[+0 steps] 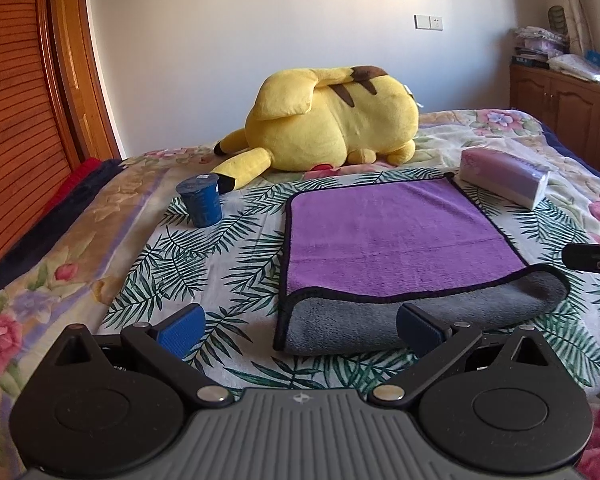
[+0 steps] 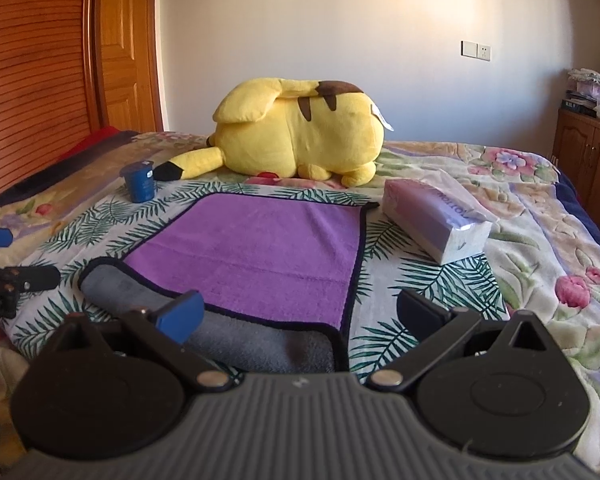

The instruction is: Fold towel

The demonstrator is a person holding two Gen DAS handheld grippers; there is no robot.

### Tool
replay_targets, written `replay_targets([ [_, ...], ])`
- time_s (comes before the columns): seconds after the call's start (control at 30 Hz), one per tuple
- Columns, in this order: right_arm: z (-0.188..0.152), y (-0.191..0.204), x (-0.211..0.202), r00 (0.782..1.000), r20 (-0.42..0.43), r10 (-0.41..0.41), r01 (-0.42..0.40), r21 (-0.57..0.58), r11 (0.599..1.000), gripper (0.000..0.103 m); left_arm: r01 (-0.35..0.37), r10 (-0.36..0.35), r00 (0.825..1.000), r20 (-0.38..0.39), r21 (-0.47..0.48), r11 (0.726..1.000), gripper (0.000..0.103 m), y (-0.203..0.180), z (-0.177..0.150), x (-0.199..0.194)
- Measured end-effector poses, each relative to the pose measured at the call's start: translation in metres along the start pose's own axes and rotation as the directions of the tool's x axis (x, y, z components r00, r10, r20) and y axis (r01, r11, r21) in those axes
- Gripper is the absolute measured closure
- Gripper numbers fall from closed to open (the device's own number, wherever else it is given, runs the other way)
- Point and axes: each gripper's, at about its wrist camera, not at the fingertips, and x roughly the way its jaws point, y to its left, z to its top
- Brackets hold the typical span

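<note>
A purple towel (image 1: 396,236) with a grey underside and black trim lies on the bed, its near edge rolled back so a grey band (image 1: 380,320) shows. It also shows in the right wrist view (image 2: 260,248). My left gripper (image 1: 300,326) is open and empty, just in front of the towel's near left corner. My right gripper (image 2: 300,316) is open and empty, over the towel's near right corner. Part of the right gripper shows at the right edge of the left view (image 1: 596,260).
A yellow plush toy (image 1: 332,124) lies behind the towel. A blue cup (image 1: 202,200) stands to the left, a tissue pack (image 1: 508,176) to the right. A wooden headboard (image 1: 16,92) is at the left, a cabinet (image 1: 572,112) at the far right.
</note>
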Motion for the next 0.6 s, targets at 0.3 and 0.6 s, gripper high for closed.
replay_targets([
  [0.3,0.000,-0.002,0.020,0.999,-0.035,-0.004,0.003,-0.016,1.000,0.001,0.023,-0.023,1.000,-0.019,-0.015,1.000,0.000,0.009,0.004,0.023],
  [0.6,-0.003,-0.006,0.035,0.997,-0.074,-0.006,0.005,-0.013,1.000,0.001,0.044,-0.046,0.997,-0.057,-0.029,0.999,0.007,0.017,0.005,0.049],
])
